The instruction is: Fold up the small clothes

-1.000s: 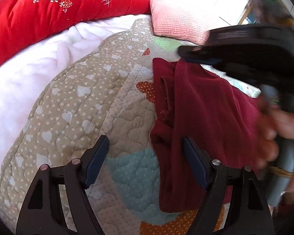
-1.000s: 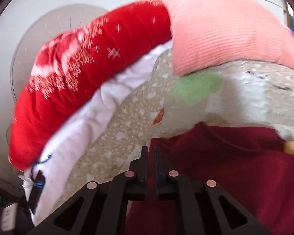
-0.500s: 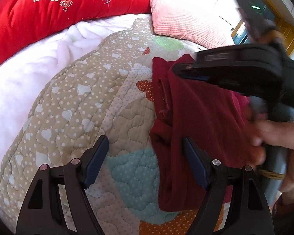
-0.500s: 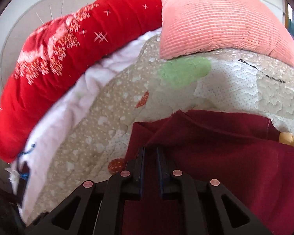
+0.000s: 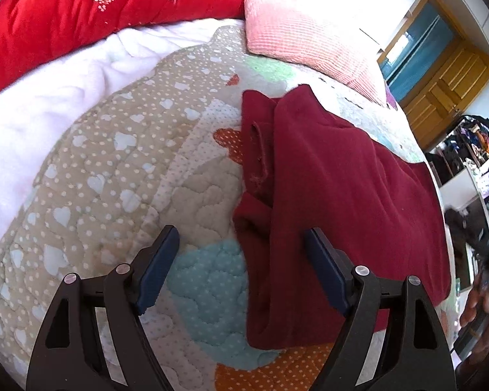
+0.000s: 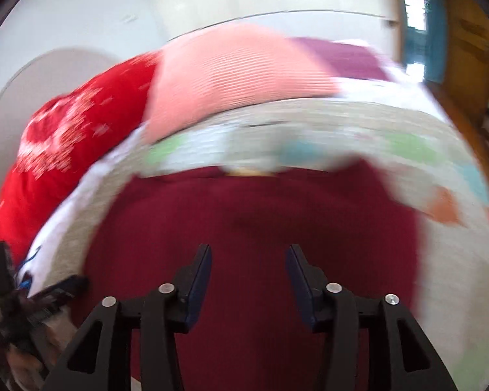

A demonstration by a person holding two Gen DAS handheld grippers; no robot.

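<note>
With its jaws spread wide and holding nothing, the left gripper (image 5: 241,257) hovers low over the patchwork quilt (image 5: 91,176), straddling the bunched left edge of the dark red garment (image 5: 342,195), which lies partly folded on the bed. Further right, the right gripper (image 6: 247,273), jaws likewise apart and empty, hangs above the cloth's middle in a motion-blurred view. Judging by this, one fold is laid; next, that rumpled sleeve edge probably needs pinching and tucking flat.

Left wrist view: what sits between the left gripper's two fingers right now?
In the left wrist view, the open left gripper frames bare quilt with a blue patch, plus the left edge of the folded maroon garment by the right finger. Nothing is gripped.
</note>
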